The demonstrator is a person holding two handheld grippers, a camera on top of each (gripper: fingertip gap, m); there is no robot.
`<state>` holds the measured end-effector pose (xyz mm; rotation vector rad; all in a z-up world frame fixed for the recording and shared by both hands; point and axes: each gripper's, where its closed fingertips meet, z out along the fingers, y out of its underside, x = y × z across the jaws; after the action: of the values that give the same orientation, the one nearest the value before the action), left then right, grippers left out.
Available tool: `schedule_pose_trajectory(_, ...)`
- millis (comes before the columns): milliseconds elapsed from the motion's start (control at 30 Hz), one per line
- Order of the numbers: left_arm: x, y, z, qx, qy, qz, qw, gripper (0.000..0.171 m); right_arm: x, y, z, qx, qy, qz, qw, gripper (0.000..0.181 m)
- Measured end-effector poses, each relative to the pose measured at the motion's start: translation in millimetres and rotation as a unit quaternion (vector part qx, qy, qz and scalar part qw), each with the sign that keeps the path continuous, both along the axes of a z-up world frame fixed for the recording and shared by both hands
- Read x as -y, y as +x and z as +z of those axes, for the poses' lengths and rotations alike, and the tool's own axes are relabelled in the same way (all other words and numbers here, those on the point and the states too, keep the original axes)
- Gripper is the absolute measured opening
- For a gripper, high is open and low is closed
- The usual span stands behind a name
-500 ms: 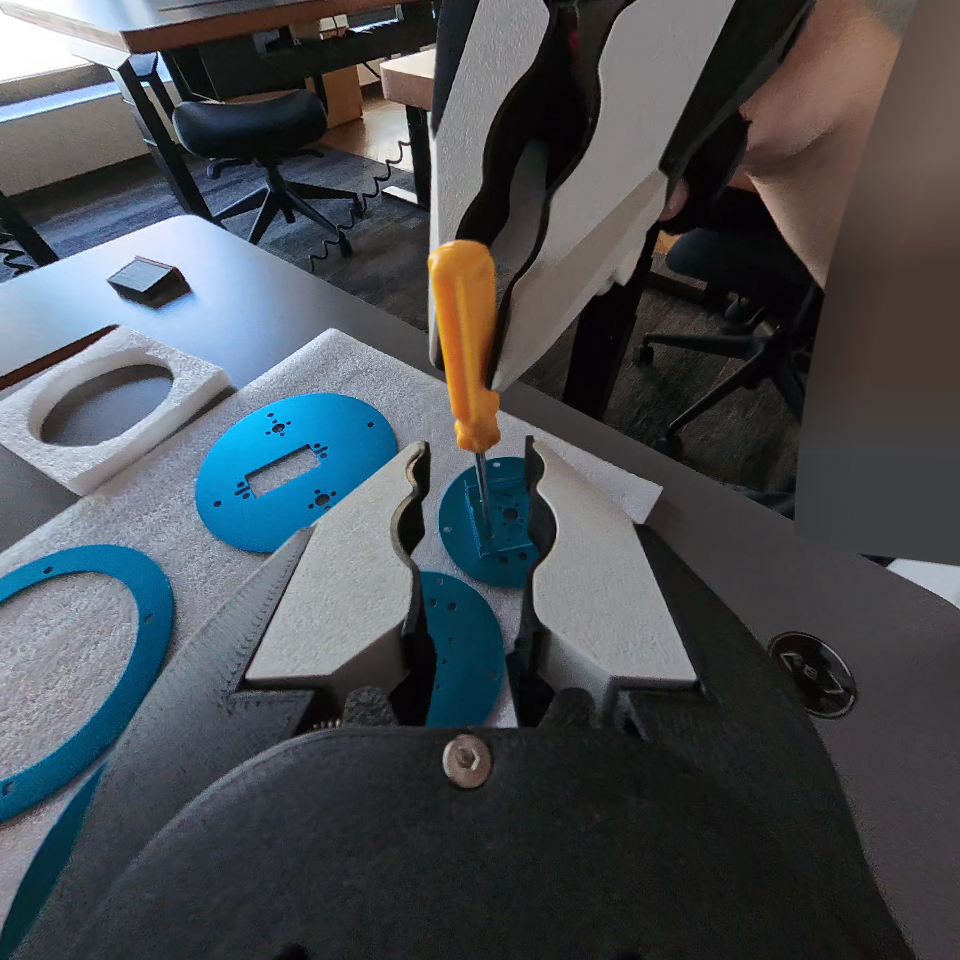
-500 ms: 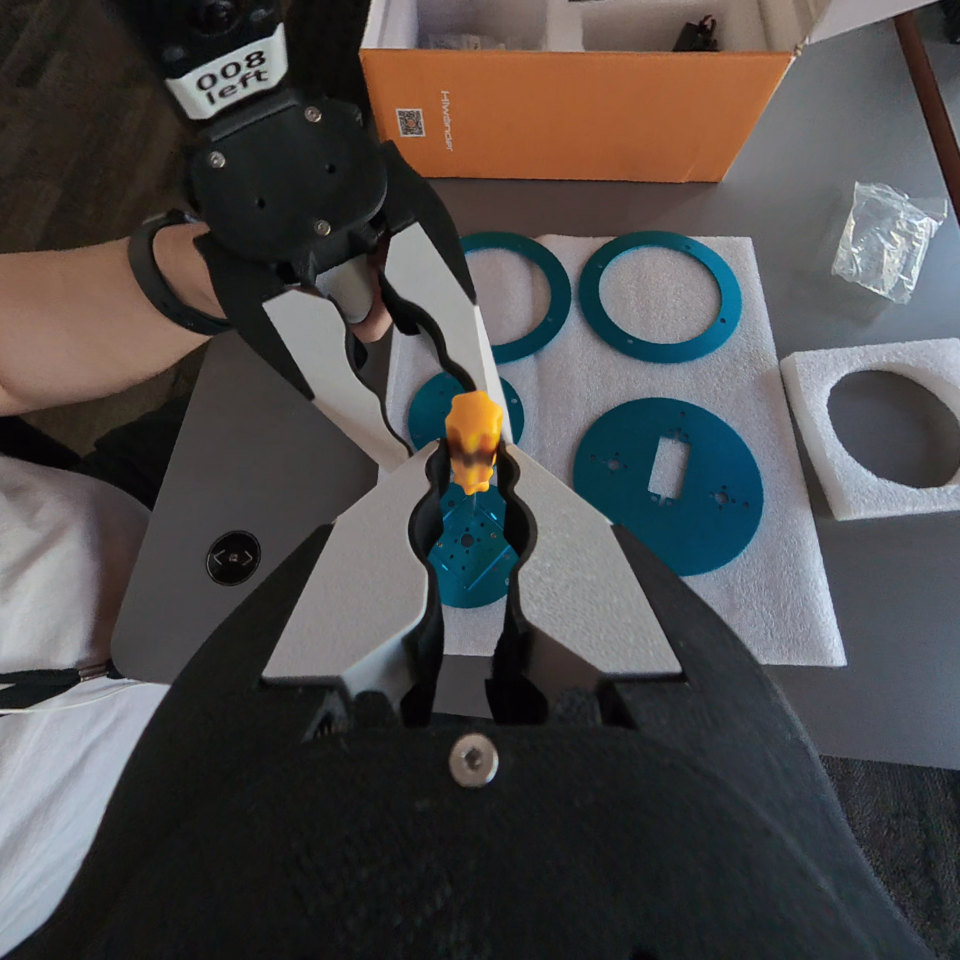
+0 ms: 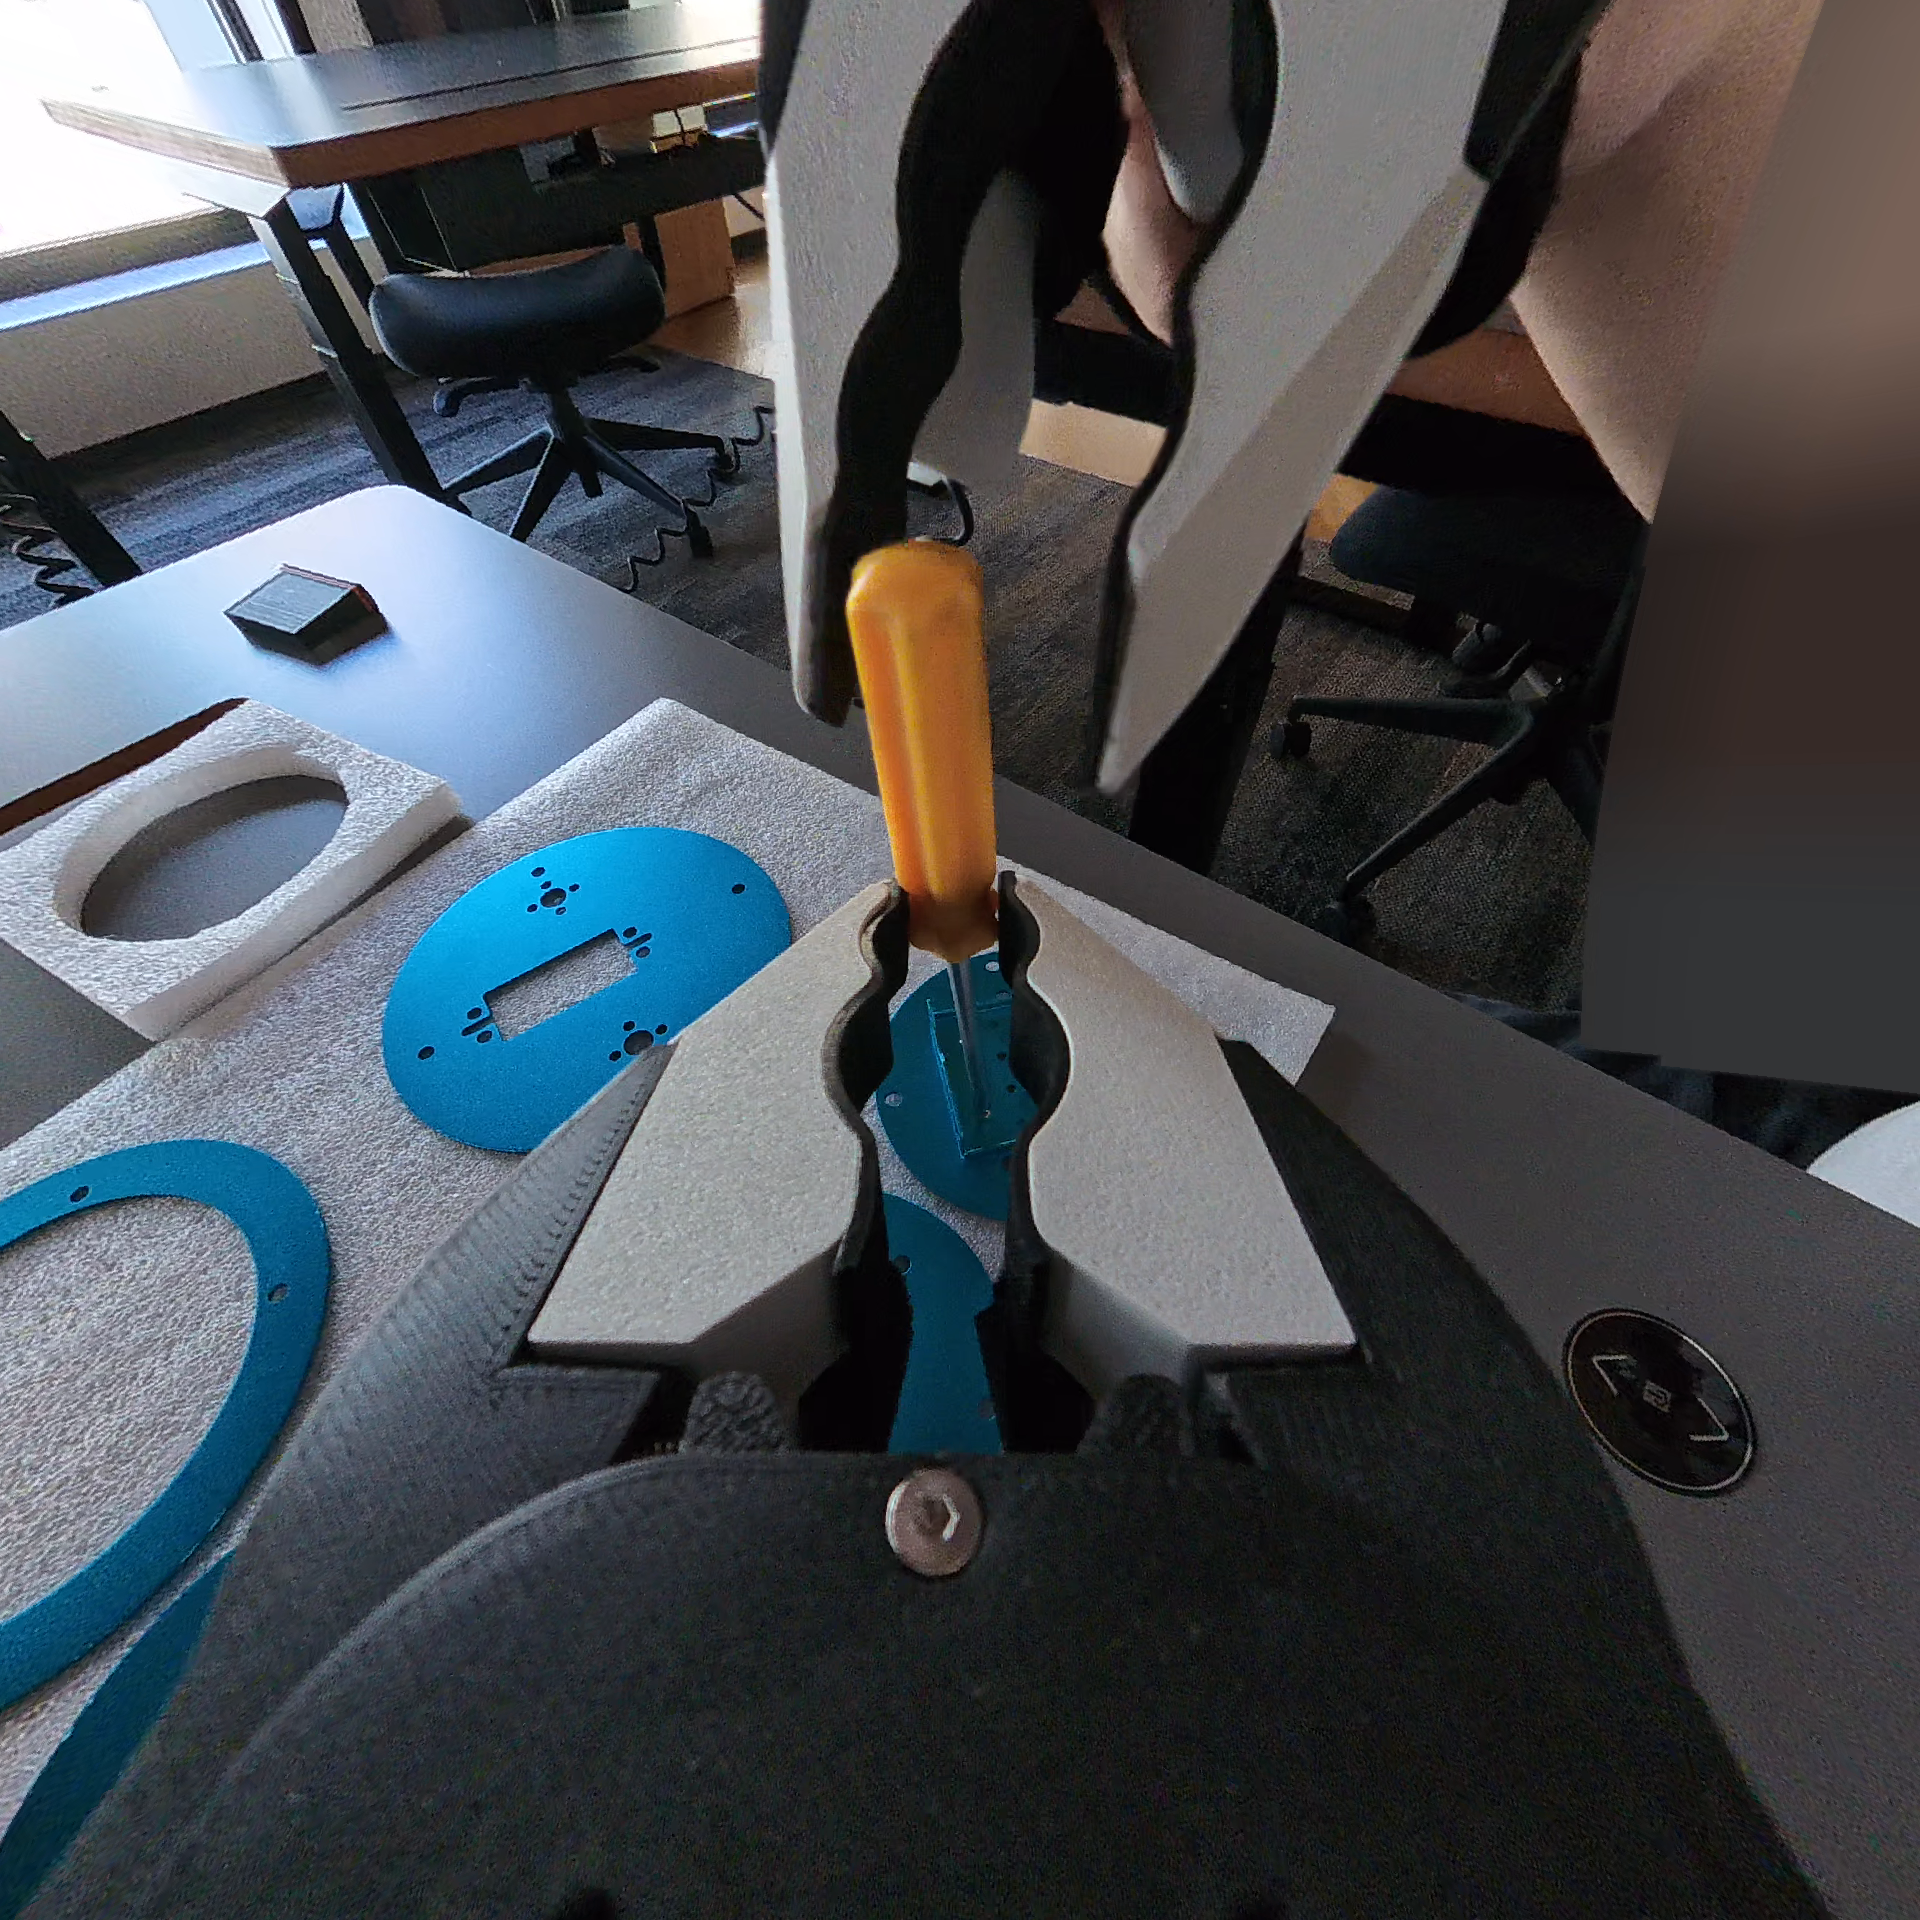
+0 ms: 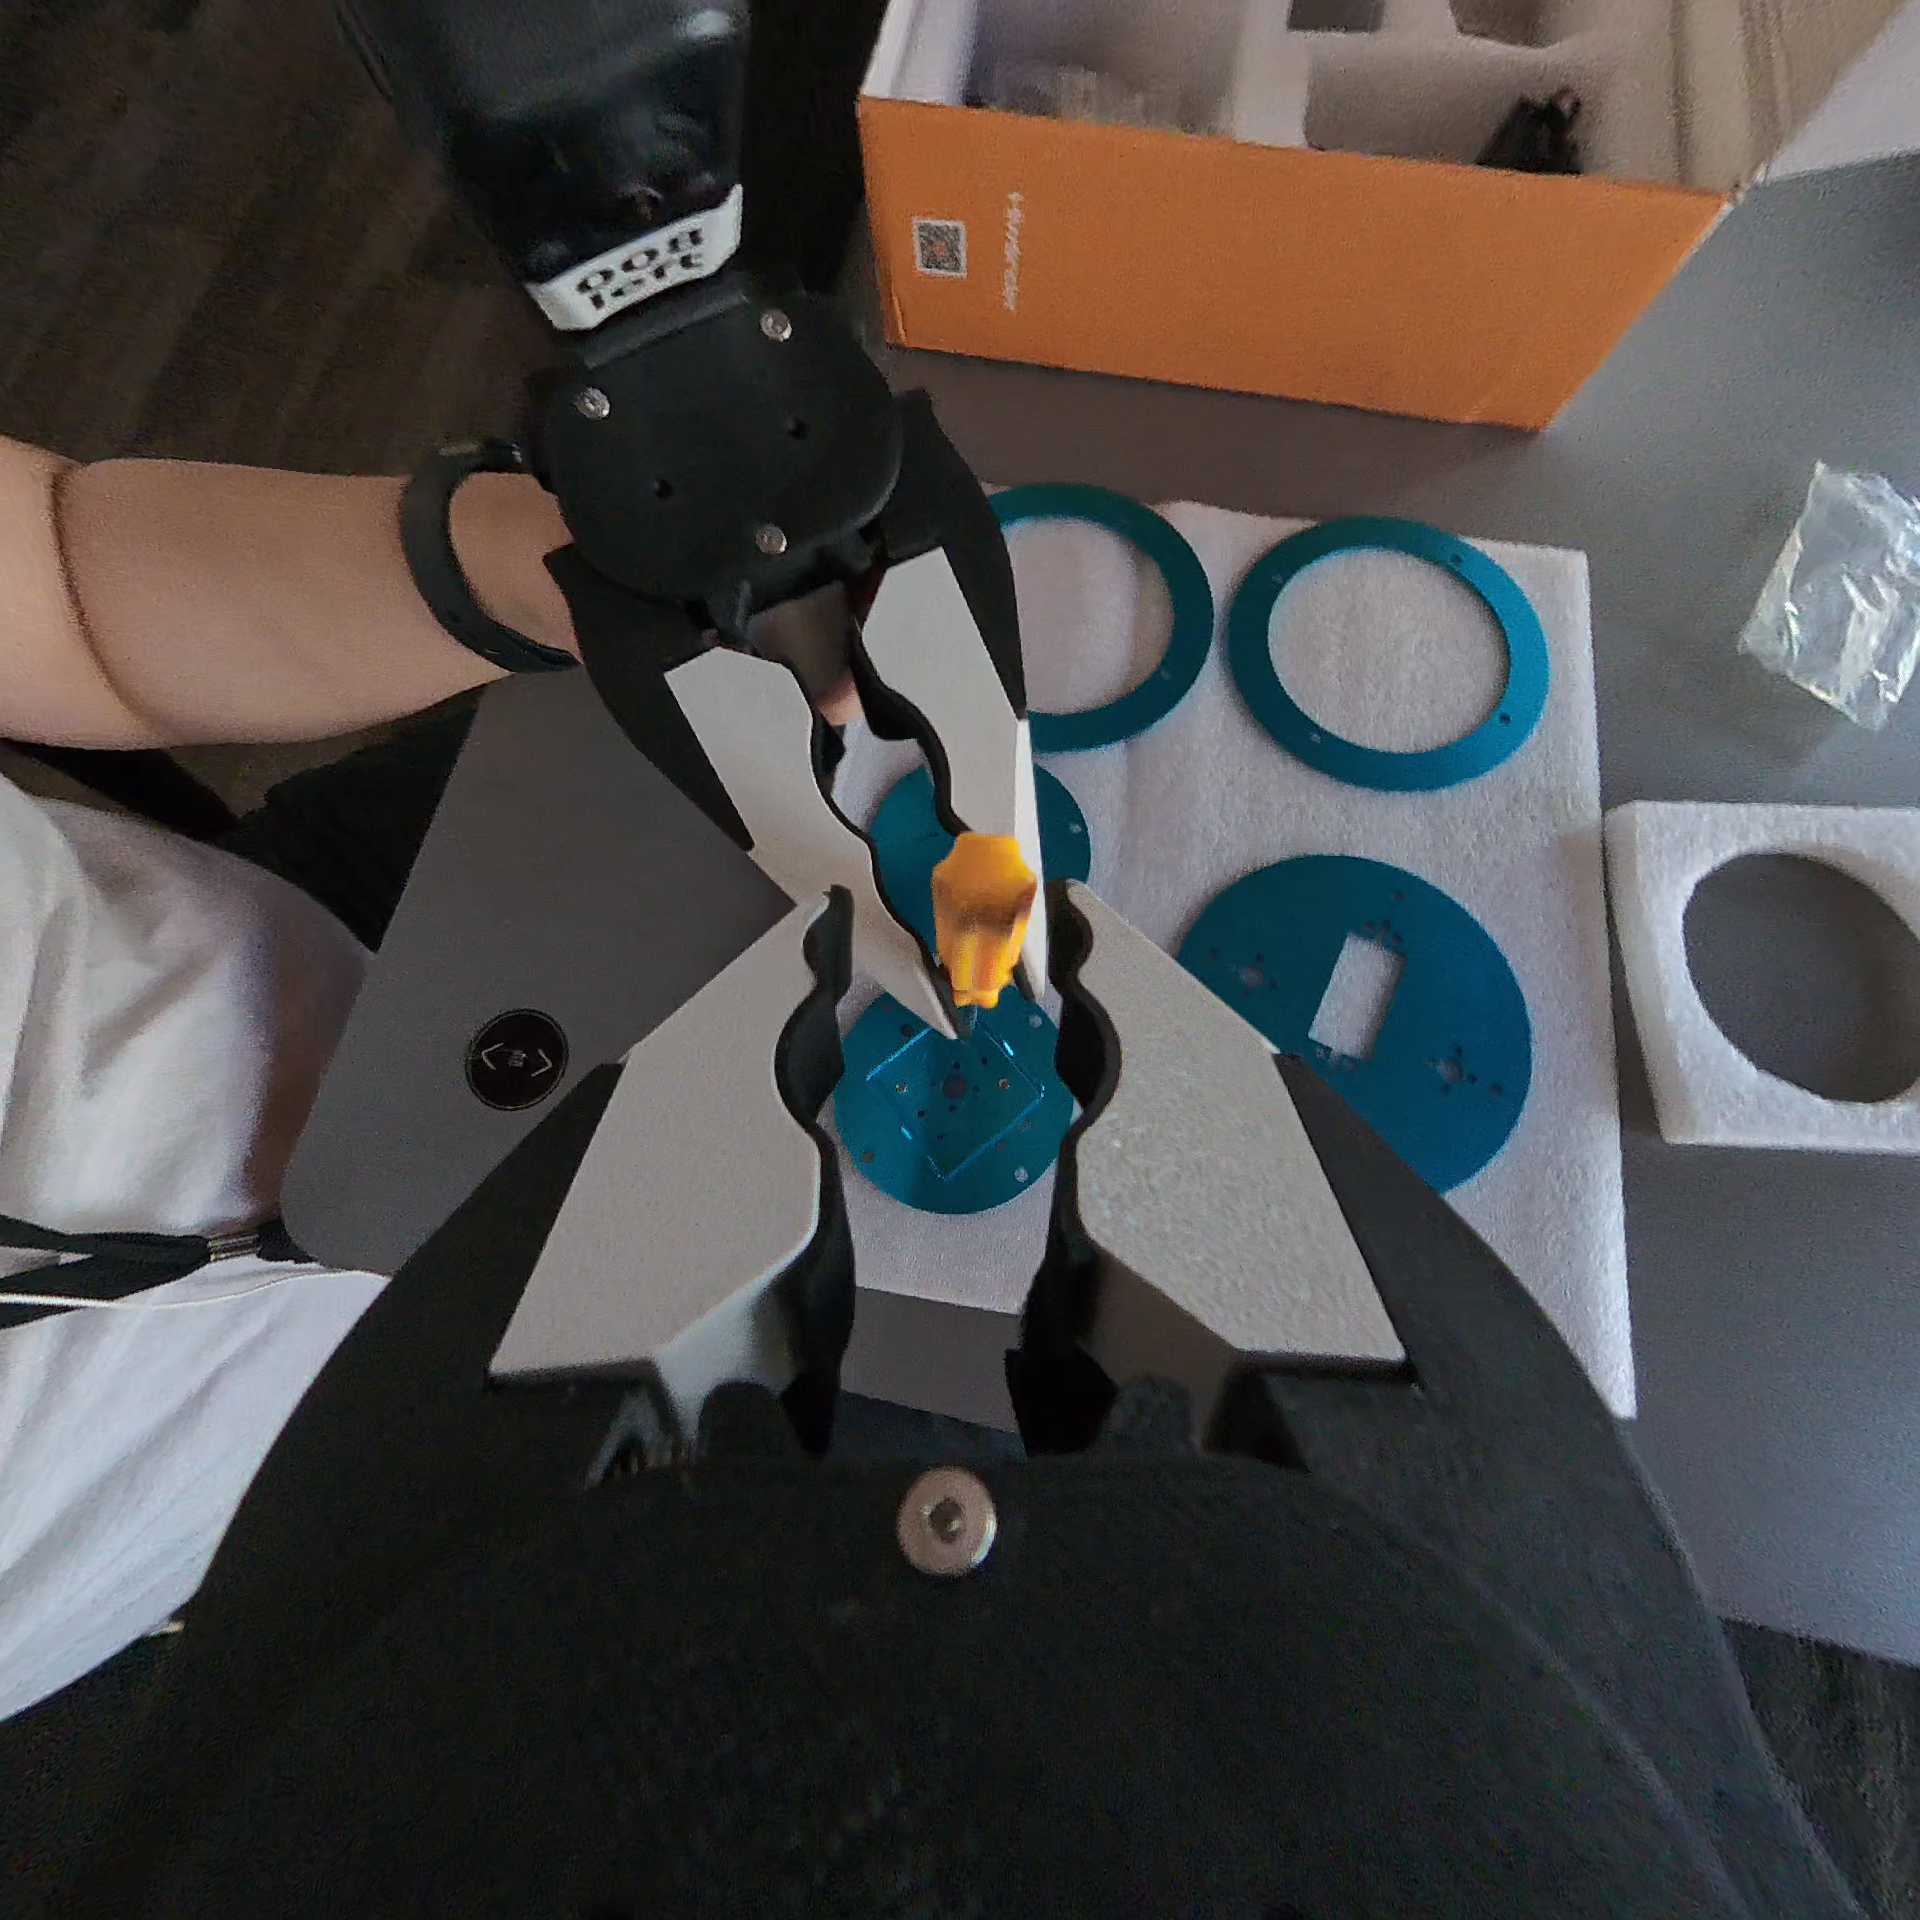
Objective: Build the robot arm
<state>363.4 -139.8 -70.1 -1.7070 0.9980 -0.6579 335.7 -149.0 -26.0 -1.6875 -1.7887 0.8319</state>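
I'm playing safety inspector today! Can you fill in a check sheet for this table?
Surface: grey table with a white foam sheet on it.
Work things: orange screwdriver upright, tip down at the small blue disc; slotted blue plate and two blue rings lie on the foam.
Clutter: foam frame, plastic bag, orange box, small black block.
Grippers: left hand-held gripper shut on the screwdriver's lower handle; right hand-held gripper open around its top.
Cables: coiled cable on the floor.
Surroundings: office chair, another desk.
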Motion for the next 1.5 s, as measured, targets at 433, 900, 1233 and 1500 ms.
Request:
schedule_pose_trajectory(433, -4, -4, 9, 0.005, 0.012, 0.018, 1.0, 0.014, -16, 4, -9, 0.071, -0.017, -0.107, 0.992, 0.016)
schedule_pose_trajectory(900, -1, -4, 9, 0.014, -0.008, -0.007, 1.0, 0.025, -16, 5, -8, 0.22, 0.05, -0.027, 0.974, 0.019)
schedule_pose_trajectory(1233, 1, 0, 12, 0.001, 0.006, -0.008, 1.0, 0.015, -13, 20, -14, 0.284, 0.084, 0.008, 0.955, 0.018)
schedule_pose_trajectory(1500, 3, 0, 11, -0.024, 0.015, -0.025, 0.999, 0.015, -8, 14, -10, 0.273, 0.023, -0.014, 0.962, 0.038)
